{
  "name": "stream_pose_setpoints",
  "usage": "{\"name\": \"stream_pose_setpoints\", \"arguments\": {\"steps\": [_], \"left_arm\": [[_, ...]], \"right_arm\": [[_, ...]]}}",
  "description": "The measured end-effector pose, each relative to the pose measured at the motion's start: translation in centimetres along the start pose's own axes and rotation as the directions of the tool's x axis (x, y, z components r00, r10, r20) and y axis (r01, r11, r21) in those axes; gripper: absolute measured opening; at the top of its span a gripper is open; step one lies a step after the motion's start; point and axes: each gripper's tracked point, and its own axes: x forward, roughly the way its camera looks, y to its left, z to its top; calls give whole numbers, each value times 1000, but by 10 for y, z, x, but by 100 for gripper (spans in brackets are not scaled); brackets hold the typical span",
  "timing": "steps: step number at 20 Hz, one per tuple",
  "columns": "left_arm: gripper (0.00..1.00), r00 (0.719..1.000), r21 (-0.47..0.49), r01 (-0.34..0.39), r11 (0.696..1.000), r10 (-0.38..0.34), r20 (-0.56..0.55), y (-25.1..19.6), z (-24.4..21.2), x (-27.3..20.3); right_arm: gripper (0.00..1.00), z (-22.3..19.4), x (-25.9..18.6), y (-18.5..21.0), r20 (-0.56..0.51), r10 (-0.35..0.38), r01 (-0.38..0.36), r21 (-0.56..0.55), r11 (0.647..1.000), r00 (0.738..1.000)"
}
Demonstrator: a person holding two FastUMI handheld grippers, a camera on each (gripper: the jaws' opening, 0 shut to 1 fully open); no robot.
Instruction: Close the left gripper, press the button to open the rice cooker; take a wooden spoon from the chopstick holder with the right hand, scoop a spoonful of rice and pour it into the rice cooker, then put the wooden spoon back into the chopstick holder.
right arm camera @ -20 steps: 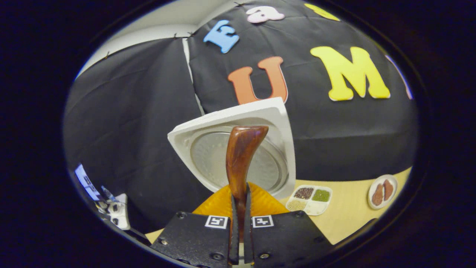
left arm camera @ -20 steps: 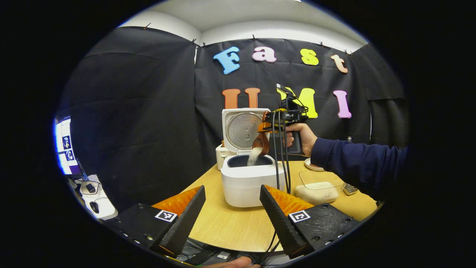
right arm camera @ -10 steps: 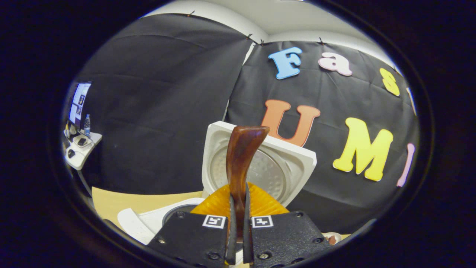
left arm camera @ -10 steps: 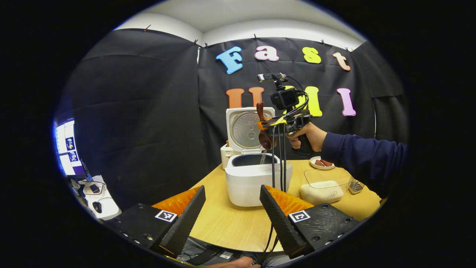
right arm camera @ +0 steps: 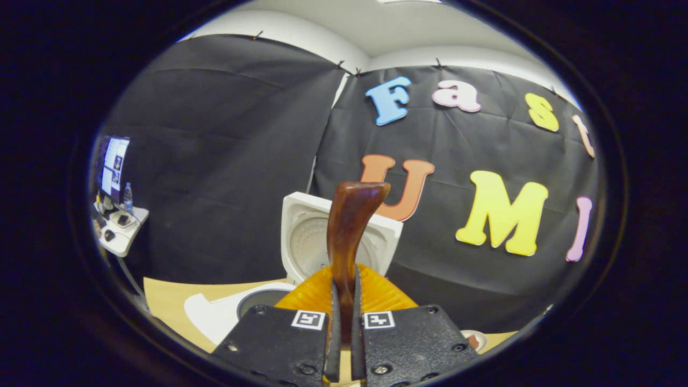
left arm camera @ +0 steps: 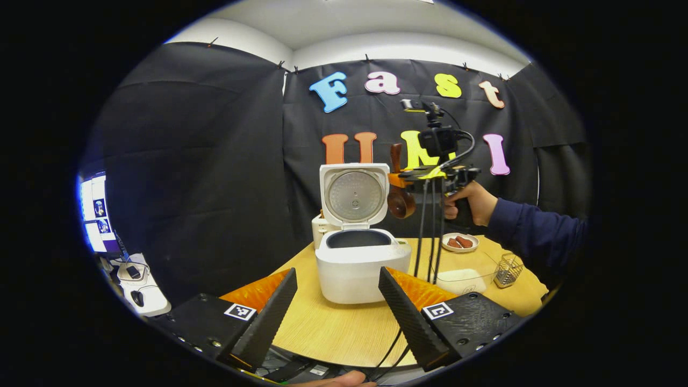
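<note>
Brown glossy wooden spoon (right arm camera: 349, 226) sits clamped in the right tongs (right arm camera: 343, 344), bowl hanging down just right of the white rice cooker's (left arm camera: 361, 266) raised lid, probably so leftover grains drop clear. A second ago rice was streaming into the pot; now the spoon has lifted away to the right. Left tongs (left arm camera: 337, 306) hang spread apart in front of the cooker, holding nothing. Small wire chopstick holder (left arm camera: 507, 269) waits far right of the cooker on the light wood bench (left arm camera: 333, 328).
</note>
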Motion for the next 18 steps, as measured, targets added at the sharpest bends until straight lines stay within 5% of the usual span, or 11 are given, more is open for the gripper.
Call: {"name": "stream_pose_setpoints", "arguments": {"steps": [10,18], "left_arm": [[96,992,6,101,995,-101,76,-59,42,6],[97,970,36,196,980,-200,138,-118,68,15]], "right_arm": [[14,-5,-133,-120,-62,-171,178,146,973,983],[15,-27,-230,-213,-117,-353,369,184,911,928]]}}
